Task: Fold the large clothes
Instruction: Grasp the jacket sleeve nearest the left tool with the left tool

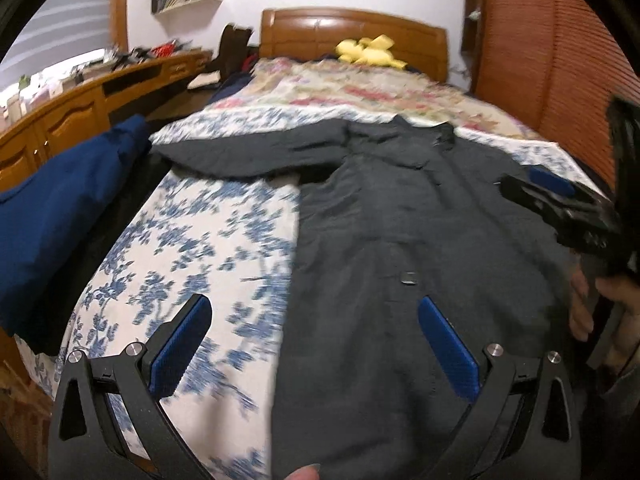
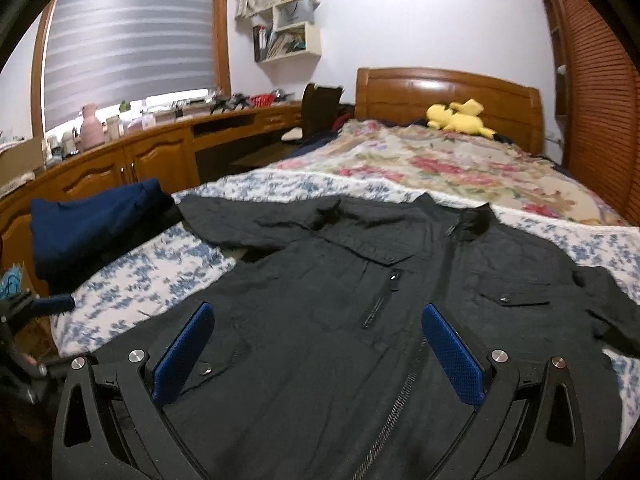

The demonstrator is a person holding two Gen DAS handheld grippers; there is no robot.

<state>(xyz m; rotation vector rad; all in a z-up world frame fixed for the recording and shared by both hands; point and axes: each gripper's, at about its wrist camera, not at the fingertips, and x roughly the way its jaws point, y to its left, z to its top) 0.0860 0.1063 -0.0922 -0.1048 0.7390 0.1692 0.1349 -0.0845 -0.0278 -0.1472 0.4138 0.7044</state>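
Right wrist view, black jacket (image 2: 360, 320) flat on bed (image 2: 168, 280)

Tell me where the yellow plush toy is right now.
In both views the plush toy lies at the far end of the bed, against the wooden headboard, beyond the dark jacket.

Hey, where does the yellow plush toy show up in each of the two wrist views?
Left wrist view: the yellow plush toy lies top centre, at the head of the bed against the wooden headboard.
Right wrist view: the yellow plush toy lies upper right of centre, against the same headboard.
Shared landmark: the dark jacket spread flat on the bed.
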